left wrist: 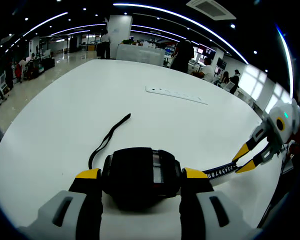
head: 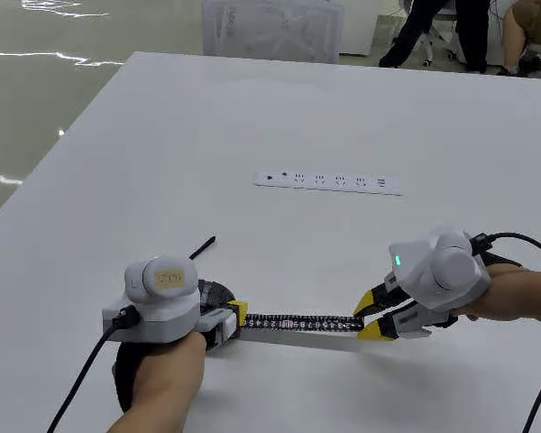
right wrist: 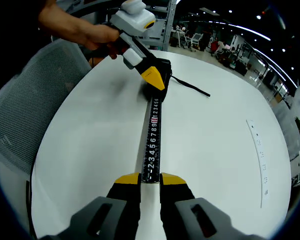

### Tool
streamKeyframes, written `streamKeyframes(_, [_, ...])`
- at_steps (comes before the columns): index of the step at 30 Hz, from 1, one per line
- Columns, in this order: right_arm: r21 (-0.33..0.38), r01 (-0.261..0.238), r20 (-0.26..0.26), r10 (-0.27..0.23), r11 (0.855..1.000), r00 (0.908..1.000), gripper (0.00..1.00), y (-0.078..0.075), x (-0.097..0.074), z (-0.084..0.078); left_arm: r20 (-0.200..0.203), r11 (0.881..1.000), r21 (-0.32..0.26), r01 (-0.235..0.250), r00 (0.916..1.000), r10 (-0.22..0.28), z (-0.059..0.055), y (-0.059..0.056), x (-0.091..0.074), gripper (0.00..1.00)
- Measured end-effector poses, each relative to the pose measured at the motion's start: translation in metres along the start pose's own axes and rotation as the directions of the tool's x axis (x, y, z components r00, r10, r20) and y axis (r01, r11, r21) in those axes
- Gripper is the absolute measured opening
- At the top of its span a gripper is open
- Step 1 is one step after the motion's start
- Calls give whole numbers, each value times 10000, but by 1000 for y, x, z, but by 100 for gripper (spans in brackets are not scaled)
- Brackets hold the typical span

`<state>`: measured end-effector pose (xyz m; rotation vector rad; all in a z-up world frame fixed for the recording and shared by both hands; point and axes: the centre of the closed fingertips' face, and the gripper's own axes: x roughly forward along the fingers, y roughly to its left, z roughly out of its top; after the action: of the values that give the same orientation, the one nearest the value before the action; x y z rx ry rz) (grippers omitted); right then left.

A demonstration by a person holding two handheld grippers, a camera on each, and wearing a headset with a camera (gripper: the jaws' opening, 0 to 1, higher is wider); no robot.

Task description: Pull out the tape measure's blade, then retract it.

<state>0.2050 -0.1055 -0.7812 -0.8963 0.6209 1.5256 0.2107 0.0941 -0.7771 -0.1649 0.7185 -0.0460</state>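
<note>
Clamps the fingers (left wrist: 88, 174) of the left gripper (left wrist: 141, 175) narrow on either flank of the tape measure (left wrist: 140, 165), its black case down on the white table (head: 252, 117) close to the body; pinches the right gripper (right wrist: 150, 179) nearly shut on the tip of the blade (right wrist: 153, 130), drawn out to the right and lying low over the tabletop, digits up to the mid-teens showing.

Could lose the tip if the right pinch eases, thin slick metal between hard yellow pads likely giving little purchase; would then probably whip back under the spring toward the case and the left jaws; could kink the blade if pulled off the line of the case mouth or twisted; could drag the case out of the left hold under a harder pull, rounded sides offering a poor seat; calls, by this reading, for a slow guided return rather than a release.

Looks rigid and chunky in the case, black, round-cornered, grooved on the face toward the left gripper view; looks thin, narrow and springy in the blade, dark with pale printed digits and a red mark; trails a limp black wrist strap (left wrist: 107, 137) from the case across the table; shows a smooth matte tabletop with a faint sheen, and a flat white power strip (head: 328, 181) well apart beyond.
</note>
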Motion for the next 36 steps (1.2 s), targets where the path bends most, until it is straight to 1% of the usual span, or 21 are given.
streamKeyframes(15, [-6, 44, 62, -44, 10000, 10000, 13, -1, 6, 7, 22, 10000, -41, -39, 10000, 39, -1, 0, -1, 58])
streamKeyframes(24, [3, 125, 59, -125, 9999, 9999, 13, -1, 7, 8, 25, 10000, -34, -46, 10000, 46, -1, -1, -1, 58])
streamKeyframes(36, [-9, 120, 59, -120, 9999, 9999, 13, -1, 9, 10, 58, 10000, 1, -93, 9999, 93, -1, 2, 1, 58])
